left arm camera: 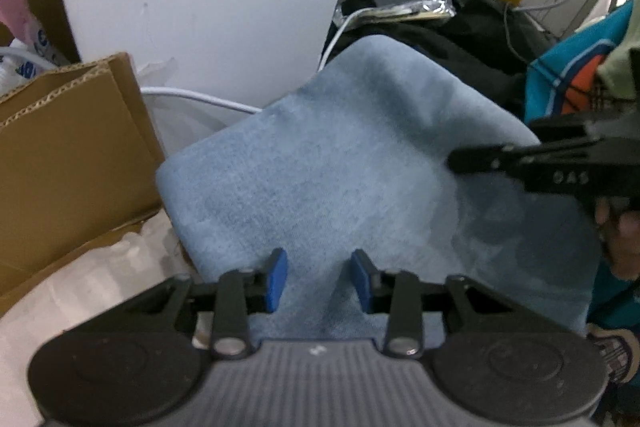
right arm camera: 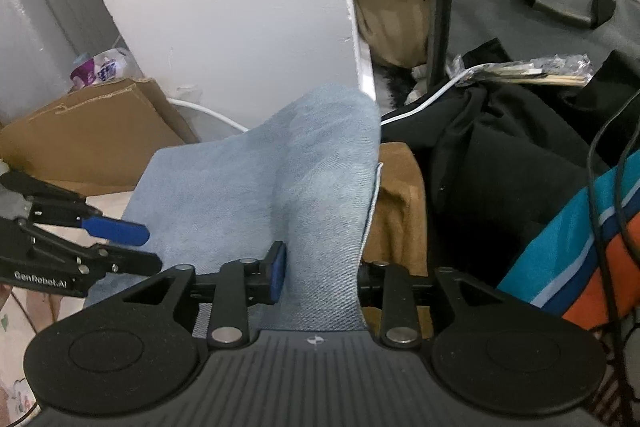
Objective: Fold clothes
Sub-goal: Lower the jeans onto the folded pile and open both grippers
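Our right tongs [right arm camera: 318, 277] straddle a raised fold of the blue denim garment [right arm camera: 256, 179], though we cannot tell if they pinch it. Our left tongs [left arm camera: 319, 277] hover apart above the cloth. We should align edges before pressing flat. Beyond, a cardboard box [left arm camera: 68, 147] and black clothing [right arm camera: 500, 155] crowd the sides.

Whitish padded surface [left arm camera: 92, 291], near left; whether desk or bed cannot be told. Directly on it: folded light-blue denim garment [left arm camera: 340, 163], centre; brown cardboard box [left arm camera: 68, 147], left, just beside the denim. Right of the denim, a brown cloth [right arm camera: 400, 211], black clothing [right arm camera: 500, 155] and a teal-and-orange garment [right arm camera: 580, 259].
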`<state>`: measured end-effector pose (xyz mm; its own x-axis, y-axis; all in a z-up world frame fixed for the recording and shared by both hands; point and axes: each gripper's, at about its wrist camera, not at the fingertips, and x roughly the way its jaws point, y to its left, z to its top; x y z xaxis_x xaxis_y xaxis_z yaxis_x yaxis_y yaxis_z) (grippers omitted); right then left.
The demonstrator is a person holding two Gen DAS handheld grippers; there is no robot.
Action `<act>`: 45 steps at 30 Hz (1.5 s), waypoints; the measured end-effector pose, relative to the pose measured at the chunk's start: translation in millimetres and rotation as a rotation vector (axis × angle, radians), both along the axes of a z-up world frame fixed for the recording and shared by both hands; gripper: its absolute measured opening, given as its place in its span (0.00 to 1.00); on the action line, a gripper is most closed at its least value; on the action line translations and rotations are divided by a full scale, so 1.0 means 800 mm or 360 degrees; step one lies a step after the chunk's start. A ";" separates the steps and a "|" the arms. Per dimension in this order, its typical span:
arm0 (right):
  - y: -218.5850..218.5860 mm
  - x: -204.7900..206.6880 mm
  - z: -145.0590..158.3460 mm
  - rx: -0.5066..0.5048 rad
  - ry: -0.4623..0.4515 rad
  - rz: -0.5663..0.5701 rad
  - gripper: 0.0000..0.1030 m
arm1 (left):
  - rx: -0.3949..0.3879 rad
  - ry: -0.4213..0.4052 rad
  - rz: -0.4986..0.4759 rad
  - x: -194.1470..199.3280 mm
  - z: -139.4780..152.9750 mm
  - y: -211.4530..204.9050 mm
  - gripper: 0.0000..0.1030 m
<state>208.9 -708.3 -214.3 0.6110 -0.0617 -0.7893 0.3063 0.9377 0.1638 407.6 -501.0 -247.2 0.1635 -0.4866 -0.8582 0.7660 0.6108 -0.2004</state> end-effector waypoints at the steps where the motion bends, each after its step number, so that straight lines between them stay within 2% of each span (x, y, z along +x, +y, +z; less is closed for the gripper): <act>1: 0.001 0.000 0.003 -0.0039 0.0008 -0.0011 0.35 | -0.0004 0.0007 0.0004 0.001 -0.001 0.001 0.38; 6: -0.005 -0.010 0.024 -0.0191 -0.0039 -0.0069 0.36 | 0.0000 -0.0029 -0.0015 -0.003 0.001 0.000 0.38; 10: -0.002 -0.010 0.034 -0.0127 -0.0117 -0.0027 0.36 | 0.0022 -0.0031 -0.0002 -0.004 -0.001 -0.005 0.39; 17: 0.042 0.022 0.006 -0.0108 -0.0079 0.0146 0.34 | 0.0046 0.0002 0.0011 0.000 -0.006 -0.005 0.40; 23: 0.075 0.046 -0.037 -0.0087 0.0010 0.0249 0.35 | 0.0061 -0.0006 0.0032 -0.007 -0.017 0.000 0.40; 27: 0.084 0.050 -0.046 -0.0109 0.0003 0.0266 0.35 | 0.0008 -0.0009 0.0052 -0.008 -0.021 0.011 0.40; 33: 0.101 0.033 -0.022 -0.0144 -0.0080 0.0319 0.33 | 0.0006 -0.0080 0.0027 -0.025 -0.006 0.014 0.40; 38: 0.105 0.013 -0.010 -0.0120 -0.0126 0.0310 0.32 | 0.0022 -0.0160 0.0010 -0.041 0.010 0.013 0.31; 45: 0.099 -0.015 -0.014 -0.0115 -0.0125 0.0269 0.33 | -0.0106 -0.0072 -0.0052 -0.066 0.018 0.031 0.29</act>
